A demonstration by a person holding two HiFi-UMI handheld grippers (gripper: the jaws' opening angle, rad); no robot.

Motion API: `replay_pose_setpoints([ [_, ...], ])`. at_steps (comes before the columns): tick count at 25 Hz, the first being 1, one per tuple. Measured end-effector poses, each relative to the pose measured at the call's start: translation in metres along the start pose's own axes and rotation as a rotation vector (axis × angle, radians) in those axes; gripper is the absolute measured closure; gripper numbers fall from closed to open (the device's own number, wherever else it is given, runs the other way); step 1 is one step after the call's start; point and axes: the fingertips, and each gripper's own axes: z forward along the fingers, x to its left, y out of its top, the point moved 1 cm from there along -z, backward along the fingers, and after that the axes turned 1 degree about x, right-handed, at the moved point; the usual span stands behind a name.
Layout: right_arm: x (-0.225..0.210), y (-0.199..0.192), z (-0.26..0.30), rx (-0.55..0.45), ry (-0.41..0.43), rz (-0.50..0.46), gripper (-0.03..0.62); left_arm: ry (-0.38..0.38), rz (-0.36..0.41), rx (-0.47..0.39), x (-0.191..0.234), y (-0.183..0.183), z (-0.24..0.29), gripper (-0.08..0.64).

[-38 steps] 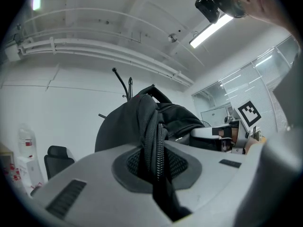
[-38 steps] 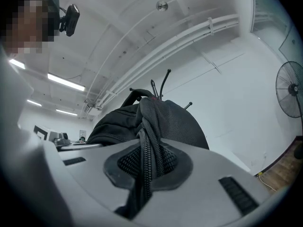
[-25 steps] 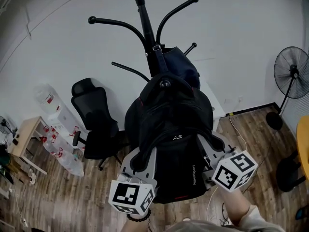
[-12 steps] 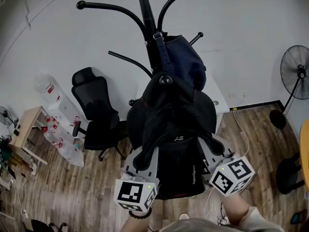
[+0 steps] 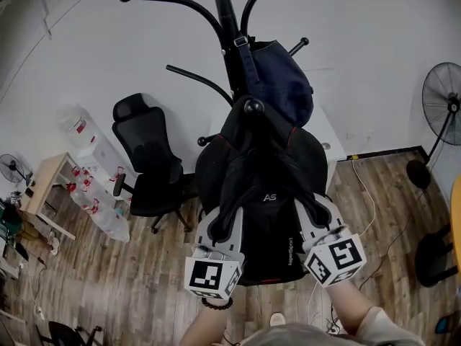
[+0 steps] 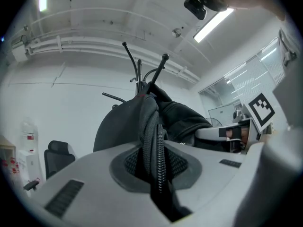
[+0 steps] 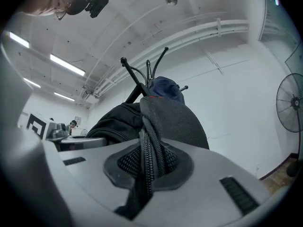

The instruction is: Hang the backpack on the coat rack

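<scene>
The black backpack (image 5: 261,193) hangs against the black coat rack (image 5: 229,27), its top loop over a knobbed hook (image 5: 253,107). My left gripper (image 5: 222,225) is shut on the backpack's left shoulder strap (image 6: 152,141); the zipper-edged strap runs between its grey pads. My right gripper (image 5: 311,215) is shut on the right strap (image 7: 149,145) in the same way. Both grippers sit low at the bag's two sides. A dark blue bag (image 5: 277,78) hangs on the rack behind the backpack.
A black office chair (image 5: 144,168) stands left of the rack. Clear water bottles (image 5: 90,157) and a small wooden table (image 5: 43,200) are at the far left. A standing fan (image 5: 441,99) is at the right, by the white wall. Cables lie on the wood floor.
Both grippers and the backpack have sunk lower. The bag's top loop now rests on the rack's knobbed hook, and the rack's top has slid out of the head view.
</scene>
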Motion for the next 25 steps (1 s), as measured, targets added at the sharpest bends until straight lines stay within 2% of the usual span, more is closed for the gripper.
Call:
replay_pose_setpoints([
  [3, 0.003, -0.004, -0.002, -0.013, 0.008, -0.030, 0.560, -0.029, 0.003, -0.041, -0.001, -0.004, -0.003, 0.515],
  [7, 0.014, -0.006, -0.014, -0.010, 0.007, -0.059, 0.534, 0.004, 0.045, -0.058, 0.001, 0.000, -0.024, 0.431],
  [10, 0.022, -0.004, -0.034, -0.016, -0.026, -0.077, 0.490, 0.037, 0.061, -0.093, 0.005, 0.009, -0.053, 0.413],
  [12, 0.023, -0.003, -0.053, -0.033, -0.073, -0.088, 0.485, 0.054, 0.064, -0.116, 0.005, 0.015, -0.072, 0.413],
  [15, 0.025, -0.005, -0.089, -0.045, -0.127, -0.082, 0.485, 0.063, 0.041, -0.120, -0.002, 0.018, -0.104, 0.413],
  [19, 0.041, -0.013, -0.136, -0.017, -0.151, -0.064, 0.485, 0.078, -0.013, -0.140, -0.009, 0.025, -0.152, 0.414],
  [25, 0.082, -0.033, -0.217, 0.004, -0.163, -0.025, 0.486, 0.064, -0.087, -0.230, -0.024, 0.040, -0.244, 0.416],
])
